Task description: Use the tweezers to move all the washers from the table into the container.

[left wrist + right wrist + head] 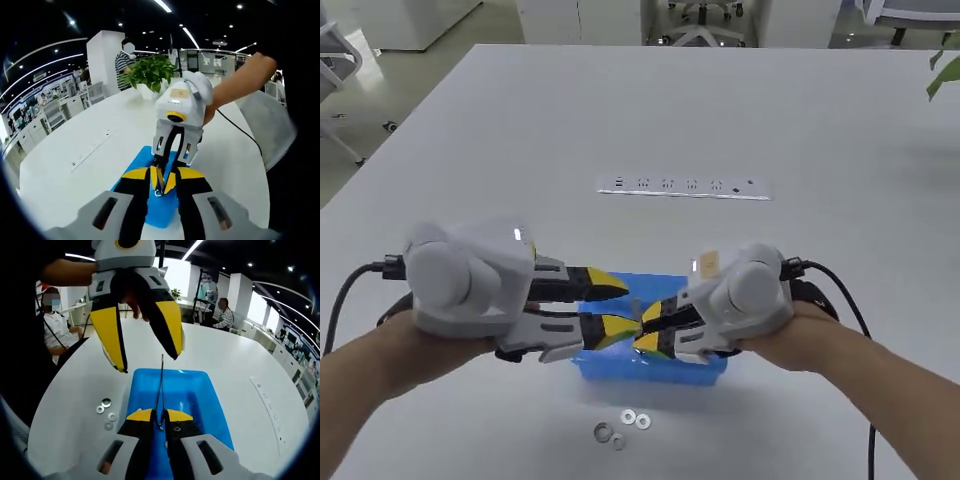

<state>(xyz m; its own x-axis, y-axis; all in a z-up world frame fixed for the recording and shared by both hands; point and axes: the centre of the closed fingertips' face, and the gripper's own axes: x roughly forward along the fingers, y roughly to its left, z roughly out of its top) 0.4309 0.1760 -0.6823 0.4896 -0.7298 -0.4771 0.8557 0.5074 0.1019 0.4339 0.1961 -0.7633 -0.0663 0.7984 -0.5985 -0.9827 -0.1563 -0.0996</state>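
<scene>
My right gripper (645, 328) (159, 416) is shut on thin metal tweezers (161, 385), which point forward over a blue container (620, 368) (200, 400) (137, 165). My left gripper (630, 305) (163, 173) (149, 361) faces it from the opposite side, jaws open, with the tweezers' far tip between its yellow jaw tips. Both grippers hover just above the container. Several small silver washers (622, 425) (106, 412) lie in a cluster on the white table (620, 120), just outside the container's near side.
A white power strip (682, 187) (265, 395) is set into the table beyond the container. Cables trail from both grippers. A potted plant (150, 70) stands at the table's far end, and people sit at nearby desks.
</scene>
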